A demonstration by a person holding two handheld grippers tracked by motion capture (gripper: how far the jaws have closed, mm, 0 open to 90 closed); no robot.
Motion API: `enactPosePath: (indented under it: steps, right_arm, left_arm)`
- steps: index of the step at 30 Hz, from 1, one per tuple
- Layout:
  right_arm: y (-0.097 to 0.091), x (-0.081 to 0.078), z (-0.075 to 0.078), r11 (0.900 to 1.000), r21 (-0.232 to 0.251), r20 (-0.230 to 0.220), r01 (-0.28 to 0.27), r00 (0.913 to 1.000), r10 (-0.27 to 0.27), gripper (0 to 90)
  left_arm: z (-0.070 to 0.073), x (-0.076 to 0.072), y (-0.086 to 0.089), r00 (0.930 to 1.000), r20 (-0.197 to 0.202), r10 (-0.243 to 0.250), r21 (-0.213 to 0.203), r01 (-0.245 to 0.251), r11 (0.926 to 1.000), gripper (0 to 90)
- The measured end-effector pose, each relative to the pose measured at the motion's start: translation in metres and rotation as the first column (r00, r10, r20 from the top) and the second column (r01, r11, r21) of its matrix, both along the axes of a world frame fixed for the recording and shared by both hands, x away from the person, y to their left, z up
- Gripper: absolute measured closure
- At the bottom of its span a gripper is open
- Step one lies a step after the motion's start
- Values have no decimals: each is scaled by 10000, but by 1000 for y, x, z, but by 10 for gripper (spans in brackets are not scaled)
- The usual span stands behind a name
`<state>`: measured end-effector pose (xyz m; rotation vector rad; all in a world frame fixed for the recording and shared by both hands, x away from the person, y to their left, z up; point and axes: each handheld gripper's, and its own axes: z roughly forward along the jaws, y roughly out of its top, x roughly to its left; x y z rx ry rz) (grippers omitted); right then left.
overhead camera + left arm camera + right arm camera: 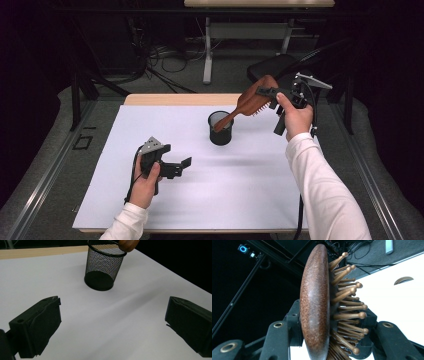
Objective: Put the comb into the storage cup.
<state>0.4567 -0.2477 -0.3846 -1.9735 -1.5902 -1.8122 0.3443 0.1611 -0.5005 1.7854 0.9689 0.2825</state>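
Observation:
A brown wooden hairbrush [252, 101] slants down to the left, its handle end over the rim of a black mesh cup [220, 128] standing on the white table cover [210, 185]. My right gripper [270, 95] is shut on the brush head, above and right of the cup. In the right gripper view the brush [315, 302] stands edge-on between the jaws, its wooden pins pointing right. My left gripper [181, 166] rests open near the table's left front, nothing between its jaws. The left gripper view has the mesh cup [103, 266] ahead, with the brush's handle tip [128, 244] at its rim.
A wooden table edge [180, 98] runs behind the white cover. Beyond it are a desk's legs [207, 50], cables on the floor and a dark chair [272, 65]. Metal rails [45, 170] flank the table.

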Motion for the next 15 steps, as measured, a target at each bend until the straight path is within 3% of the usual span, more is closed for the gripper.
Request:
enactPosePath:
  steps: [10, 15]
  right_arm:
    - [-2, 5, -1, 9981, 116, 103, 605, 9981, -606, 503]
    - [-1, 7, -2, 9963, -55, 195, 857, 9961, -856, 504]
  left_arm:
    - [-1, 1, 0, 10000, -67, 1, 33, -1, 10000, 5]
    - [-1, 1, 1, 10000, -77, -21, 20, 21, 10000, 5]
